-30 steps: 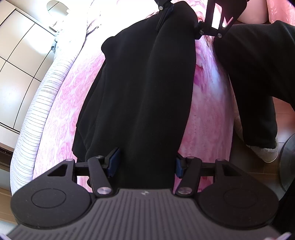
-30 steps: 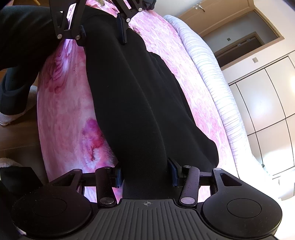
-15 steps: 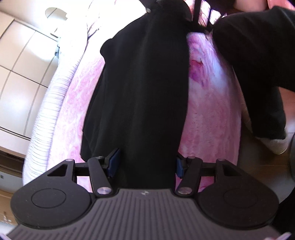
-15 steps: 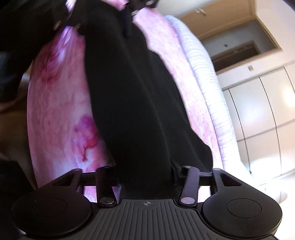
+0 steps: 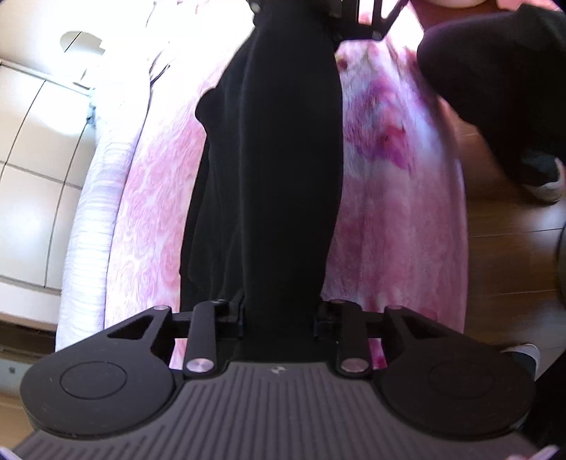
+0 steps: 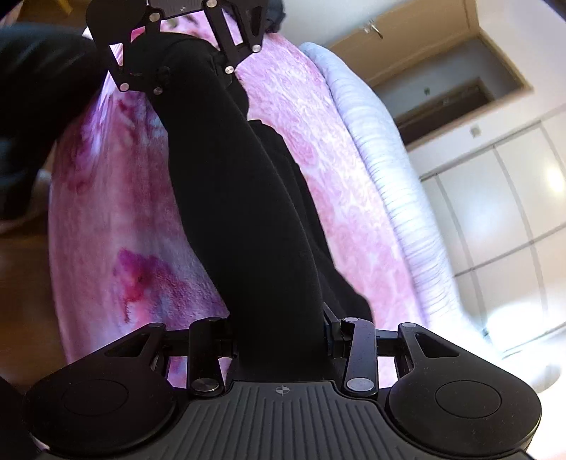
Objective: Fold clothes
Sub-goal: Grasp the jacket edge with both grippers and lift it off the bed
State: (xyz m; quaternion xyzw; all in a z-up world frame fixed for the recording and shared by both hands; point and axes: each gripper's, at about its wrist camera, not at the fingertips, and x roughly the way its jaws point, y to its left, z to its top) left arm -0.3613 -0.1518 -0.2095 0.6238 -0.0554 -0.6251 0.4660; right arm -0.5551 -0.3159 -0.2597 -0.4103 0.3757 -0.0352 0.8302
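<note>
A long black garment (image 5: 276, 177) stretches over a pink flowered blanket (image 5: 389, 194) between my two grippers. My left gripper (image 5: 279, 311) has its jaws closing on the near end, and the cloth fills the gap between the pads. My right gripper (image 6: 279, 332) is also closing, its pads pressed on the opposite end of the garment (image 6: 240, 212). Each gripper shows at the top of the other's view: the right gripper (image 5: 353, 21) and the left gripper (image 6: 194, 74). A loose flap hangs off the far side of the garment.
The blanket (image 6: 106, 212) covers a bed with a white striped quilt (image 5: 102, 198) along its far side. A person's black trouser leg (image 5: 495, 88) and shoe (image 5: 544, 180) stand on the wooden floor (image 5: 513, 265) beside the bed. Wardrobe doors (image 6: 495, 212) line the wall.
The left jaws have drawn in and bunched the cloth narrower. The right jaws narrowed a little. Both grippers rose slightly and the garment pulled into a tighter strip.
</note>
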